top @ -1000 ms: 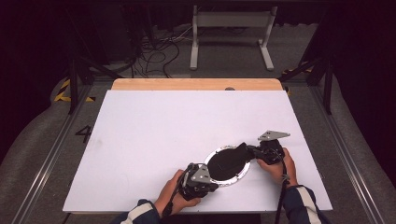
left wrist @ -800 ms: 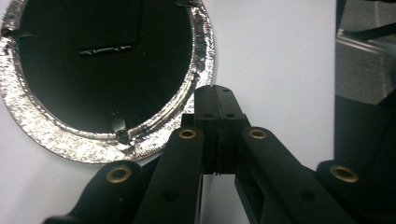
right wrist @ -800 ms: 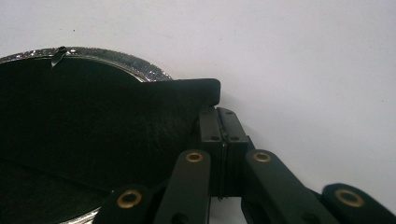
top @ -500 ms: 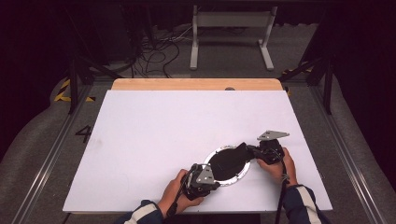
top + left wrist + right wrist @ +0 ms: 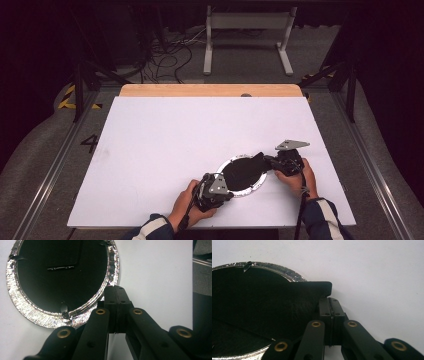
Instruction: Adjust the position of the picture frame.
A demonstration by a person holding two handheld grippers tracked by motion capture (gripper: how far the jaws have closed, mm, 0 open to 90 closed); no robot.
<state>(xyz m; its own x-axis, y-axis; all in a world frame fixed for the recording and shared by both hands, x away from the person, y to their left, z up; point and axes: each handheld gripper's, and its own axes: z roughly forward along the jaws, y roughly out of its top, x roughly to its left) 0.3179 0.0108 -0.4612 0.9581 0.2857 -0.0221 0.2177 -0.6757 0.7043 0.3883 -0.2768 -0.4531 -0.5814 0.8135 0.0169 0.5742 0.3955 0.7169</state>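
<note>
A round foil pan [image 5: 251,188] with a black lid [image 5: 242,171] lies on the white table near the front edge. My left gripper [image 5: 231,187] is shut, its tips pinching the pan's crinkled rim [image 5: 25,311] at the near left side. My right gripper [image 5: 268,161] is shut on the edge of the black lid [image 5: 274,305], which is lifted off the foil rim [image 5: 287,273] on that side. In the left gripper view the lid [image 5: 62,272] sits flat inside the rim, and the closed jaw tips of the left gripper [image 5: 116,290] meet the foil. The right gripper [image 5: 331,301] has the lid's corner just above its tips.
The white table top [image 5: 200,130] stretches wide to the left and back of the pan. A wooden strip [image 5: 210,90] runs along its far edge. Beyond it stand a white frame [image 5: 247,35] and loose cables [image 5: 165,55] on the floor.
</note>
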